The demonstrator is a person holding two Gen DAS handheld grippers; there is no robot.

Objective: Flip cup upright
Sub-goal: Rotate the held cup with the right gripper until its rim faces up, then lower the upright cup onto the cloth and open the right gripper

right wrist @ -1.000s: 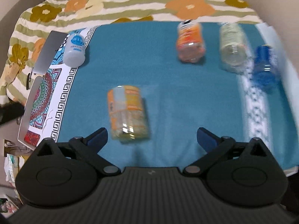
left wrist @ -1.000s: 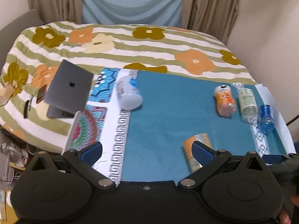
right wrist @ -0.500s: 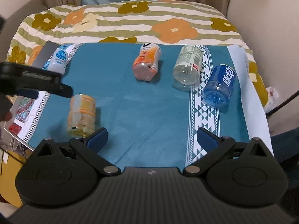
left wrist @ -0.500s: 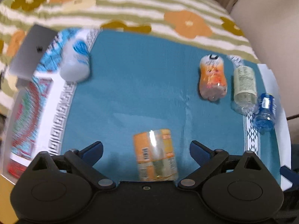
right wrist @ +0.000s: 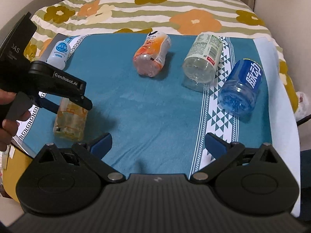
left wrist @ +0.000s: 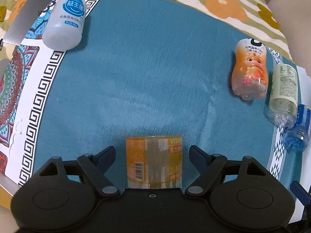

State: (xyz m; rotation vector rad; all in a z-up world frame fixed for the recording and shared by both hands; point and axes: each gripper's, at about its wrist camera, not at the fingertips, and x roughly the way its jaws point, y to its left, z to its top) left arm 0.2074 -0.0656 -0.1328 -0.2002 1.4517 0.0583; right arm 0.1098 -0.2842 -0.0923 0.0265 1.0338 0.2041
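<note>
An orange-and-yellow labelled clear cup (left wrist: pixel 154 161) lies on its side on the teal cloth (left wrist: pixel 147 77). My left gripper (left wrist: pixel 152 156) is open, one finger on each side of the cup, not touching it. In the right wrist view the same cup (right wrist: pixel 70 121) lies at the left with the left gripper (right wrist: pixel 58 104) above and around it. My right gripper (right wrist: pixel 158 142) is open and empty over bare cloth near the front edge.
A white cup (left wrist: pixel 65 22) lies far left, with an orange one (right wrist: pixel 152 53), a clear green-labelled one (right wrist: pixel 203 59) and a blue one (right wrist: pixel 241 86) on their sides to the right. A laptop (left wrist: pixel 29 13) lies at the left on the flowered bedspread (right wrist: pixel 147 11).
My left gripper has swung right and down over the orange-yellow cup, which now sits between its open fingers. My right gripper has pulled back and turned right.
</note>
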